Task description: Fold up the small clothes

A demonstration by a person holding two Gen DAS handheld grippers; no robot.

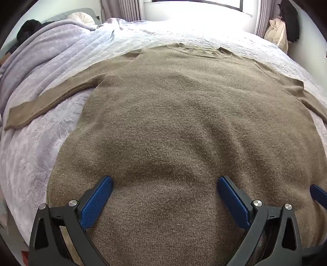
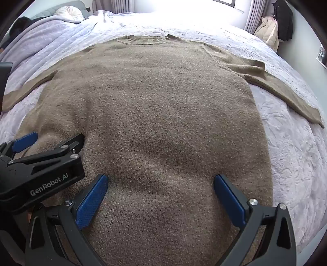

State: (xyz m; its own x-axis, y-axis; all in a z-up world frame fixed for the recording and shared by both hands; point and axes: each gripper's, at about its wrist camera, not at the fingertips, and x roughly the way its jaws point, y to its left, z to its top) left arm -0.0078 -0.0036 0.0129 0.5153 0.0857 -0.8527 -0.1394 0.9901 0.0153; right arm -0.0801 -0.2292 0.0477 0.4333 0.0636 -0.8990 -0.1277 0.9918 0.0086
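Note:
A brown knit sweater (image 1: 173, 114) lies flat on the bed, collar at the far side, both sleeves spread outward; it also shows in the right wrist view (image 2: 155, 106). Its left sleeve (image 1: 47, 102) stretches left, its right sleeve (image 2: 286, 90) stretches right. My left gripper (image 1: 164, 184) is open and empty, hovering over the sweater's lower part. My right gripper (image 2: 160, 182) is open and empty over the lower part, right beside the left one. The left gripper's body (image 2: 40, 163) shows in the right wrist view at left.
The bed is covered with a pale lilac quilt (image 1: 36, 155). A bunched lilac blanket (image 1: 40, 47) and a round cushion (image 1: 81, 18) lie at far left. A window (image 1: 194, 8) with curtains is behind, and hanging coats (image 1: 286, 26) at far right.

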